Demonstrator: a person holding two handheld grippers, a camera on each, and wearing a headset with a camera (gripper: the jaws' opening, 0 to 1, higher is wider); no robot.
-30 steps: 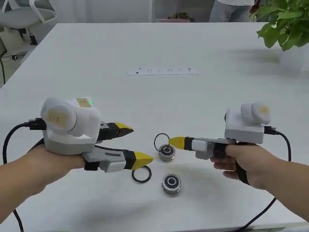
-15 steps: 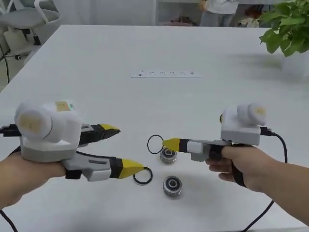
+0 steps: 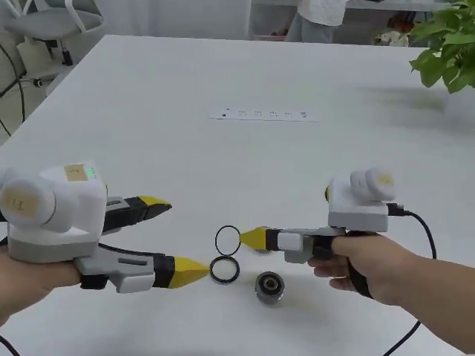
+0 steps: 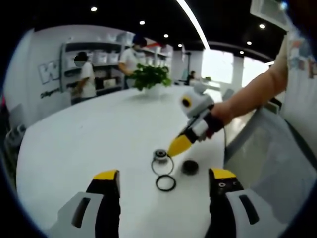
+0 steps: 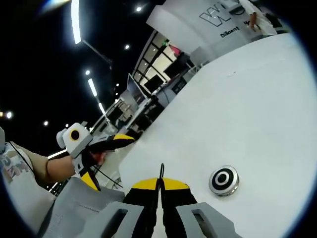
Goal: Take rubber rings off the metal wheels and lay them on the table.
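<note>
On the smooth white table (image 3: 297,163), a black rubber ring (image 3: 212,270) lies flat beside a round metal wheel (image 3: 269,285). Your right gripper (image 3: 251,238) has its pointed yellow tips pinched together on a thinner hoop (image 3: 217,240), holding it upright. Your left gripper (image 3: 173,237) hovers nearby, its tapered jaws spread wide apart.
</note>
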